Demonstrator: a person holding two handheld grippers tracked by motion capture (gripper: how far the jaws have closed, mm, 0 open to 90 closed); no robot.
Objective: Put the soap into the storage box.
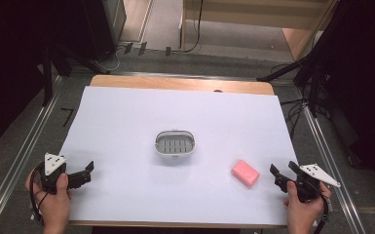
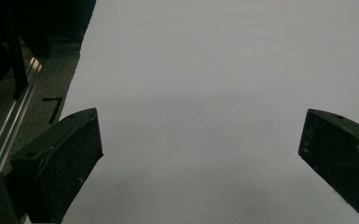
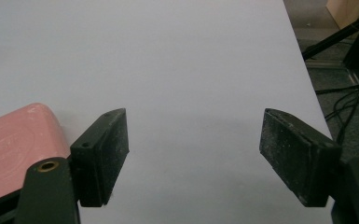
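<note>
Both grippers' fingers gape empty: right gripper [image 3: 193, 156], pink rectangular soap bar [image 3: 14, 144] just outside its left finger; left gripper [image 2: 200, 158] over bare white bench sheet [image 2: 205, 70]

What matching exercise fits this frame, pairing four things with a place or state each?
Column one:
1. pink soap bar
2. oval soap dish
3. left gripper
4. white sheet

Column two:
A. empty, at the middle of the sheet
B. jaws apart over bare sheet, at the near left corner
C. lying flat beside the right gripper, outside its open jaws
D. spread over the wooden table

Pairs: 1-C, 2-A, 3-B, 4-D
</note>
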